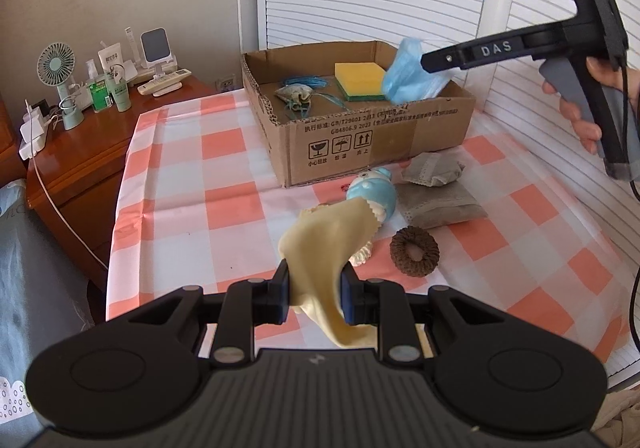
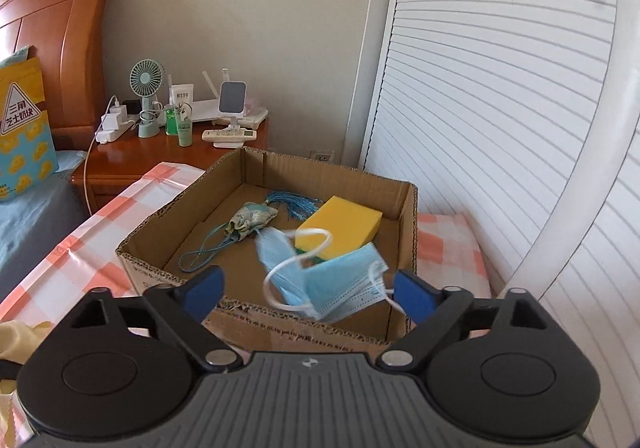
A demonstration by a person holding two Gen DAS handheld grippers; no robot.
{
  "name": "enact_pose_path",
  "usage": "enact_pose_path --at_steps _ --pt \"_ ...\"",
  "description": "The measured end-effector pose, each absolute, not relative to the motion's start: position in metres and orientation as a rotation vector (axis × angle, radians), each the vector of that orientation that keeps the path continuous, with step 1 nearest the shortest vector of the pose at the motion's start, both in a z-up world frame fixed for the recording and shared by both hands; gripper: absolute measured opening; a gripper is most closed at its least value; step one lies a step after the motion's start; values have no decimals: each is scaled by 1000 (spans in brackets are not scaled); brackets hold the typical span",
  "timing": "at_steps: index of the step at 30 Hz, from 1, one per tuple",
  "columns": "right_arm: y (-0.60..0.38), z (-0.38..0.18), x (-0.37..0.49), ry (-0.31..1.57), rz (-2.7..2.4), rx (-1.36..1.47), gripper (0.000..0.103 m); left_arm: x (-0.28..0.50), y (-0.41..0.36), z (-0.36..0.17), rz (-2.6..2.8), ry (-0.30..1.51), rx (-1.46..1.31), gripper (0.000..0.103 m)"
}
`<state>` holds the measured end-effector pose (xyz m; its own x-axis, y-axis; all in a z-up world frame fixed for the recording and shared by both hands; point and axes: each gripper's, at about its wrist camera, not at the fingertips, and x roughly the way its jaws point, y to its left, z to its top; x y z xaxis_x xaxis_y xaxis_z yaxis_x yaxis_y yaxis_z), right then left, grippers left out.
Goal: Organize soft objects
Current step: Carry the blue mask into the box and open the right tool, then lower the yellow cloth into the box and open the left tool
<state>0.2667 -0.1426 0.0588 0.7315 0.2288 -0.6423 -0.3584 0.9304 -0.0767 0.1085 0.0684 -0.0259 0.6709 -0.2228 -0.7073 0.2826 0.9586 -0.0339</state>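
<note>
My left gripper (image 1: 314, 294) is shut on a pale yellow cloth (image 1: 324, 248), held above the checked tablecloth. Beyond it lie a blue plush toy (image 1: 374, 193), two grey sachets (image 1: 438, 189) and a brown knitted ring (image 1: 415, 251). My right gripper (image 2: 310, 288) stands open over the near edge of the cardboard box (image 2: 256, 324); a blue face mask (image 2: 324, 280) is between its spread fingers, loose of both pads, with one ear loop near the right pad. Inside the box are a yellow sponge (image 2: 342, 226) and a small tasselled pouch (image 2: 250, 224). In the left wrist view the right gripper (image 1: 426, 61) is above the box (image 1: 360, 143) by the mask (image 1: 408, 73).
A wooden nightstand (image 1: 92, 151) at left carries a small fan (image 1: 60, 83), bottles, chargers and a remote. White louvred doors (image 2: 500, 127) stand behind the box. A bed with a wooden headboard (image 2: 52, 27) and a yellow bag (image 2: 24, 127) is at far left.
</note>
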Motion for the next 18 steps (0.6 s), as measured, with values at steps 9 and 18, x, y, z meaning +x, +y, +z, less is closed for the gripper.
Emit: enact_pose_path --at_steps 9,18 --pt "-153 60 244 704 314 -114 103 121 59 -14 -308 763 110 23" --pt "-163 50 210 733 283 -85 103 153 46 9 -355 745 129 23"
